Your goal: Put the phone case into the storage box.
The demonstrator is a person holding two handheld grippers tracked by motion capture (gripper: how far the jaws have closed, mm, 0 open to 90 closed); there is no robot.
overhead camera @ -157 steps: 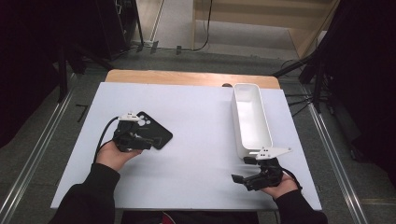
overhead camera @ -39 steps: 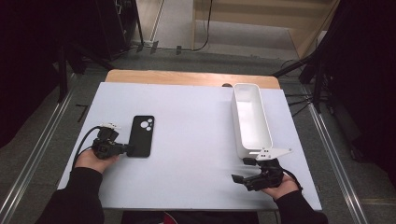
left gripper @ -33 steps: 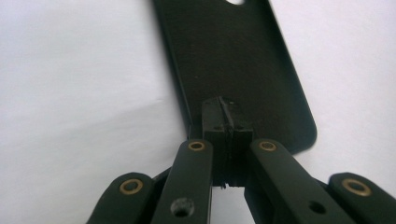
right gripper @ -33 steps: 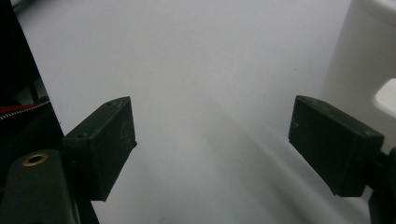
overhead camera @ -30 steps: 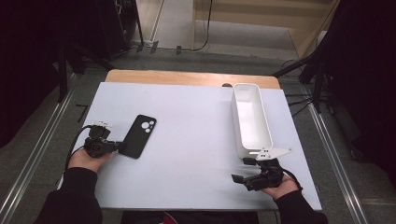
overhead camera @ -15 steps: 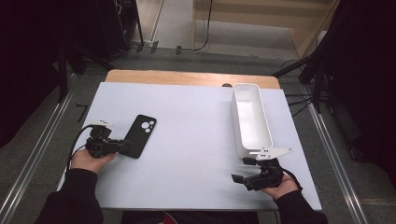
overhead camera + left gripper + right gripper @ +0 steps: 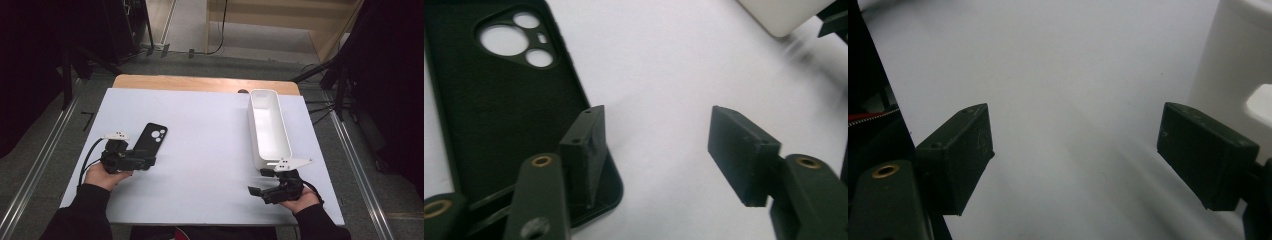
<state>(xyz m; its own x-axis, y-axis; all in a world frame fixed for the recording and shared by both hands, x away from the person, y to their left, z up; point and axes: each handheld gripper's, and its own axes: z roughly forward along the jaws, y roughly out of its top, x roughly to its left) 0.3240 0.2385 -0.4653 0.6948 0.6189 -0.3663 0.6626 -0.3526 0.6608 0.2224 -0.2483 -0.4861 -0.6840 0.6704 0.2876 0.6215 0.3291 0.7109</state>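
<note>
A black phone case point(image 7: 151, 139) lies tilted on the white table point(image 7: 200, 125), left of the middle. My left gripper point(image 7: 150, 162) is at its near end, pointing right. In the left gripper view the phone case point(image 7: 499, 100) lies with its inner side up and its camera cutout at the far end. The left gripper's point(image 7: 659, 130) jaws have just been opening; one pad hangs over the case's corner, the other over bare table, and neither presses on anything. My right gripper point(image 7: 257, 182) rests open near the front right edge; the right gripper point(image 7: 1075, 150) has bare table between its pads.
A long white bin point(image 7: 270, 127) stands lengthwise at the right of the table, just beyond the right gripper; its wall point(image 7: 1233, 65) is close beside the right jaw. The bin's corner point(image 7: 779, 15) is far off in the left gripper view. Metal rails run along both sides of the table.
The left gripper has let go of the phone case, opened its jaws and shifted a little to the right. The case lies tilted where it was. The right gripper has kept still.
</note>
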